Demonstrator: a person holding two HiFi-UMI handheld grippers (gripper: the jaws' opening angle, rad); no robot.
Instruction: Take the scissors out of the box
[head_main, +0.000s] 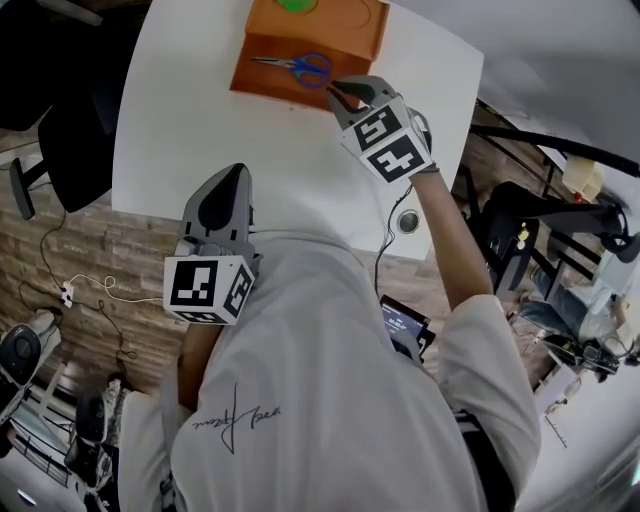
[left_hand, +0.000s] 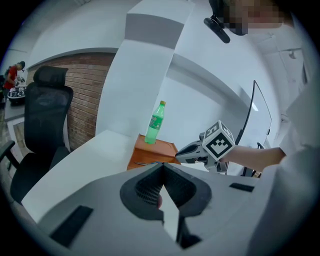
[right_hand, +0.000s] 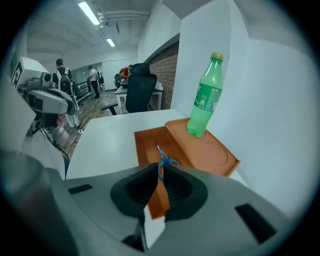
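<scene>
We widen the barely-cracked, empty right gripper (head_main: 342, 96), then pinch the scissors (head_main: 298, 66) by the blue handles in the box (head_main: 260, 88), top centre.

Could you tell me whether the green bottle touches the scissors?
Apart: the right gripper view shows bare orange box between the green bottle and the scissors.

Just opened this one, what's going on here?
A person works two handheld grippers at a white table. The right gripper is at the edge of the orange box, jaws barely parted, right by the blue handles of the scissors, which lie in the box, not gripped. The left gripper is held back nearer the person, shut and empty. A green bottle stands on the box's raised part.
</scene>
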